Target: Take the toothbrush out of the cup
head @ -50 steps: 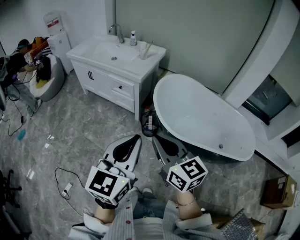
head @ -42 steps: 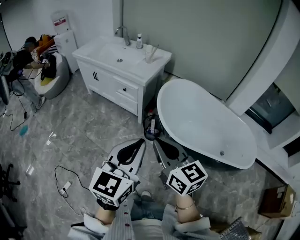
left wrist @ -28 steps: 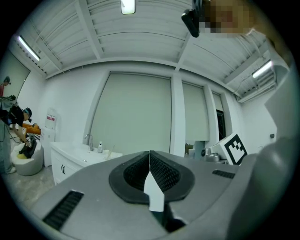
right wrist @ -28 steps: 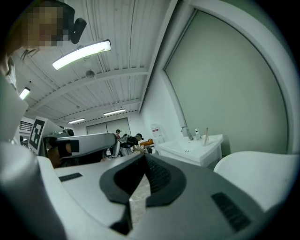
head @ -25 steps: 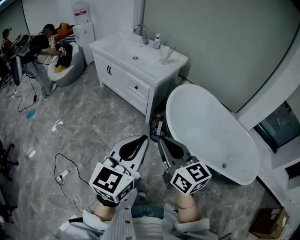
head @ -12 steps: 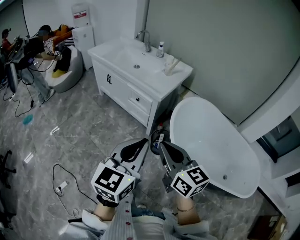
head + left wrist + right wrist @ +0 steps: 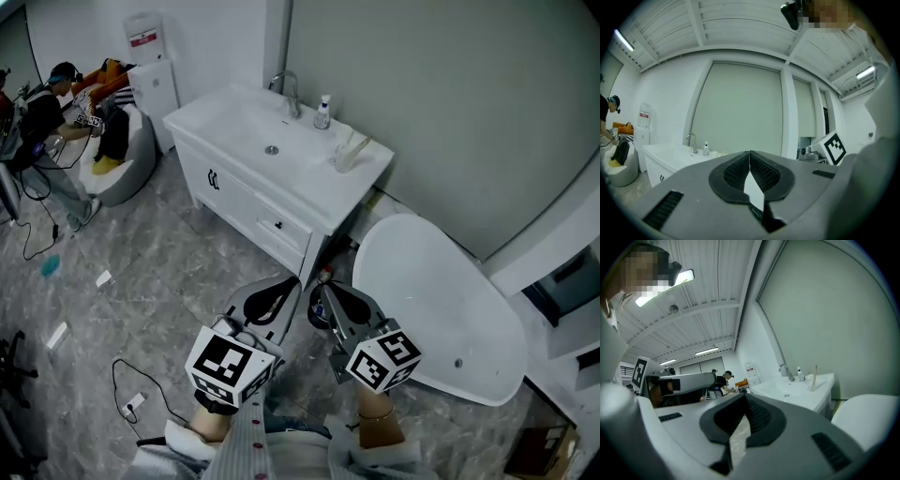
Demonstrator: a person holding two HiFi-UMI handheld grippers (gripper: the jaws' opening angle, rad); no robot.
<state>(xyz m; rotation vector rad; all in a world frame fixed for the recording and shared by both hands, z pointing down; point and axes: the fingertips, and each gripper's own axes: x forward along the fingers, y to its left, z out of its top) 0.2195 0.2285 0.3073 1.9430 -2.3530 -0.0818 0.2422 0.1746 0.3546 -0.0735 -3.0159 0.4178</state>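
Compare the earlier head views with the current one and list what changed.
The person has carried the left tongs and right tongs forward toward the vanity, now nearer and larger in the head view; the bathtub has slid right. Nothing grasped or released. Unchanged: both tongs shut and empty, side by side; the toothbrush still stands in the cup on the vanity top.

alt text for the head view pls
Seen from above, the left gripper and right gripper, both shut, point toward a white vanity where a cup holding a toothbrush stands at its right end. A white bathtub lies to the right.
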